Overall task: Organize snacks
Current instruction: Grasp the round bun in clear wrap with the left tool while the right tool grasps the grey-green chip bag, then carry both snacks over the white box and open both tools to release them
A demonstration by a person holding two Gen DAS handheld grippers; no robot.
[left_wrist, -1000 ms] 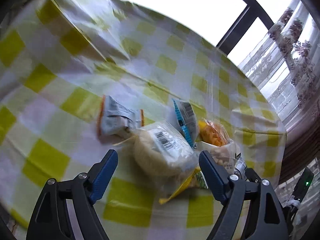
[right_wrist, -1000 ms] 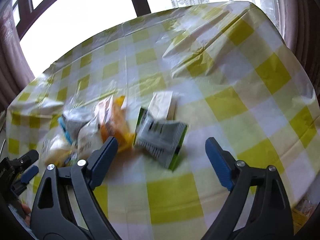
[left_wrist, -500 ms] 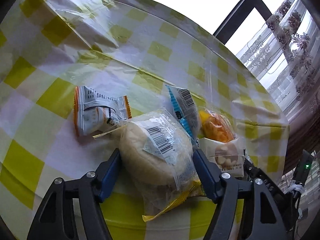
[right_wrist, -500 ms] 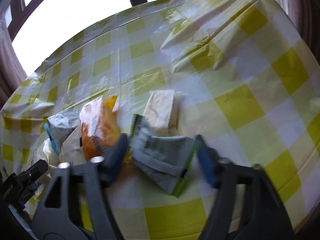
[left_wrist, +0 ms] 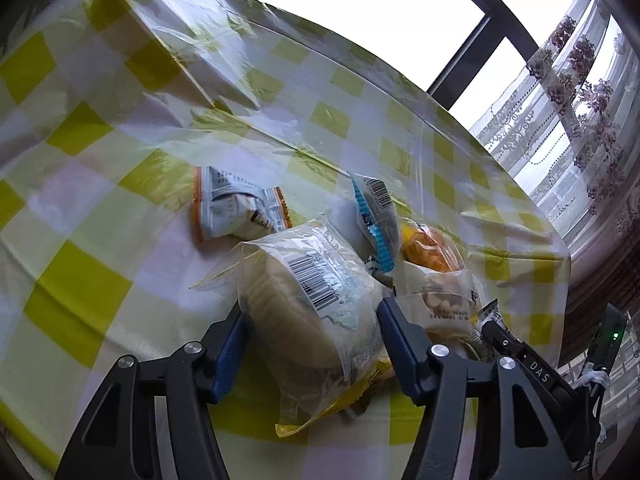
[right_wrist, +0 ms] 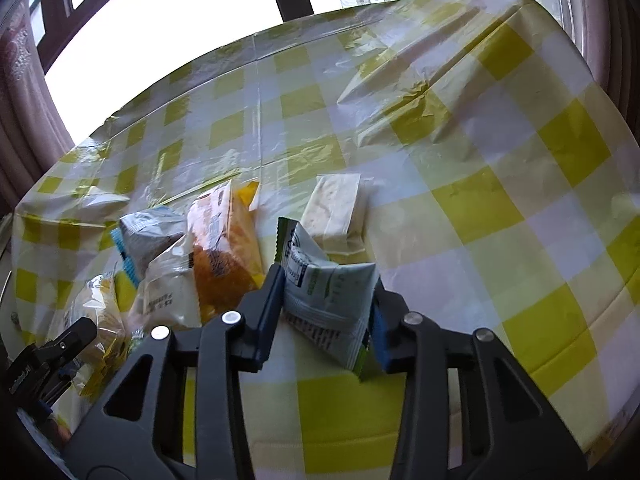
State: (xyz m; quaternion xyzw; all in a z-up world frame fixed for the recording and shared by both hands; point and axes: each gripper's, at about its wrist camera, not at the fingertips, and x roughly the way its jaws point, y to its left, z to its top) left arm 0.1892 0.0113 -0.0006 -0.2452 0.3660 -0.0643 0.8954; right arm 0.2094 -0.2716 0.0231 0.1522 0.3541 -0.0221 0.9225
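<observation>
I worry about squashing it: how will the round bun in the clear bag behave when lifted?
The bun looks soft and probably light, so it may dent as the left gripper closes around it. Its clear wrapper looks glossy and loose, so it could slip or crumple. The slack yellow end will likely dangle.

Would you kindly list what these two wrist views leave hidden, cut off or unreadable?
- Left wrist view: the bun packet covers whatever lies under it; the left hand-held gripper, jaws closing around it, hides its sides.
- Left wrist view: the nut packet label is too small to read.
- Right wrist view: the right hand-held gripper, closing, hides the green-edged packet's edges.
- Both views: glare blanks the window.
</observation>
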